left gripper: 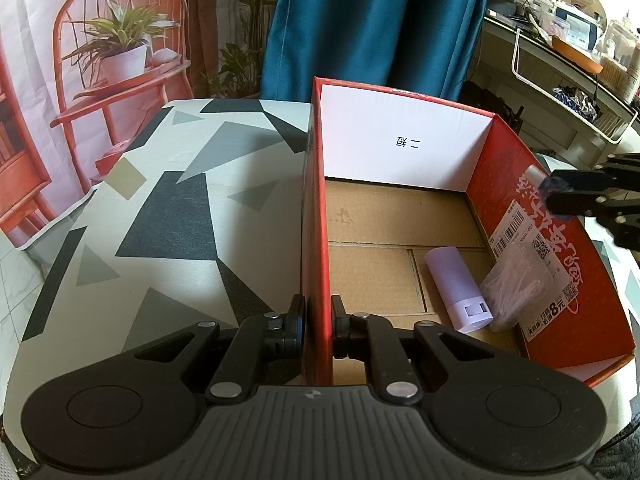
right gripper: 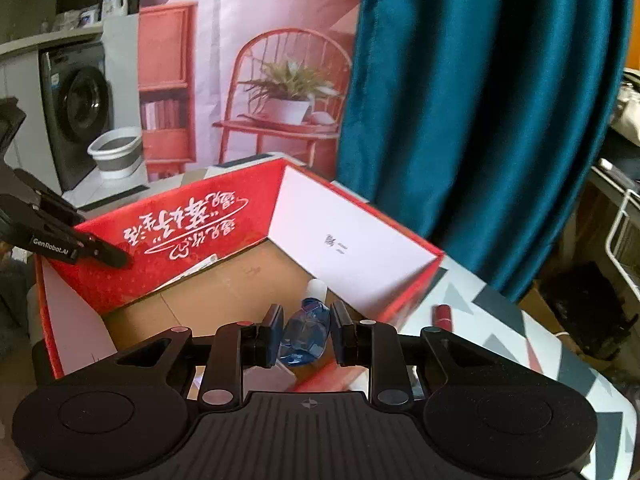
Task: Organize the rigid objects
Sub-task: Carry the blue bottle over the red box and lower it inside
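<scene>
Left gripper (left gripper: 318,320) clamped on the near wall of the red carton (left gripper: 316,208), open-topped on the desk (left gripper: 160,216). Right gripper (right gripper: 306,330) closed on a small blue translucent bottle (right gripper: 306,332) with white cap, above the carton. Inside the carton: lilac tube (left gripper: 456,286) beside clear packet (left gripper: 514,286).

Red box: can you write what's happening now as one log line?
left gripper: clamped on red box wall | right gripper: holding blue bottle over box
</scene>
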Action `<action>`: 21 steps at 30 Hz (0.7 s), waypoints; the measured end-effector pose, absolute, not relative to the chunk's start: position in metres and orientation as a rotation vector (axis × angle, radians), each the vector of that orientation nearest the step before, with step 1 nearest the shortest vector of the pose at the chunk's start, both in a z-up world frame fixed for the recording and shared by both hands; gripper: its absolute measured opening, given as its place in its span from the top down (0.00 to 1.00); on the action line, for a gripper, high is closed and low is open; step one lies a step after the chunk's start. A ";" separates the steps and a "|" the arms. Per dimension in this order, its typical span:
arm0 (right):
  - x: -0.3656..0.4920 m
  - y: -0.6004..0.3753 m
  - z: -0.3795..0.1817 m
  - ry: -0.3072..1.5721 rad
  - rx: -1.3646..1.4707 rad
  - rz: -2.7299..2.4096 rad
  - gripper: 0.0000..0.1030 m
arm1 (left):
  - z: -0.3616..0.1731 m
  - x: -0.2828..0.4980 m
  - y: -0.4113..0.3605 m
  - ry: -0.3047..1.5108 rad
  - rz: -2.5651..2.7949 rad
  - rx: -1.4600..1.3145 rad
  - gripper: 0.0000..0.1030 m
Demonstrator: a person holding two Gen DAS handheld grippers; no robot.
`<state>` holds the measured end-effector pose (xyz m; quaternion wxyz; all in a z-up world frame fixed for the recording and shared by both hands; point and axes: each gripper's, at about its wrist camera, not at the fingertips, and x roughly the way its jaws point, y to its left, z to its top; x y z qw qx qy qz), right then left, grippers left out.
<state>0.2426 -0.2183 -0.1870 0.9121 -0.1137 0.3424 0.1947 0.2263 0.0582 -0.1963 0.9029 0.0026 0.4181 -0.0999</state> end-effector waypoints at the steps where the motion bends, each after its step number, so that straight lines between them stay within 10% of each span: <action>1: 0.245 -0.216 -0.189 0.713 -0.238 0.405 0.77 | -0.196 0.226 0.059 0.864 -0.207 0.005 0.87; 21: 0.258 -0.217 -0.204 0.723 -0.256 0.338 0.75 | -0.196 0.226 0.057 0.864 -0.206 0.011 0.87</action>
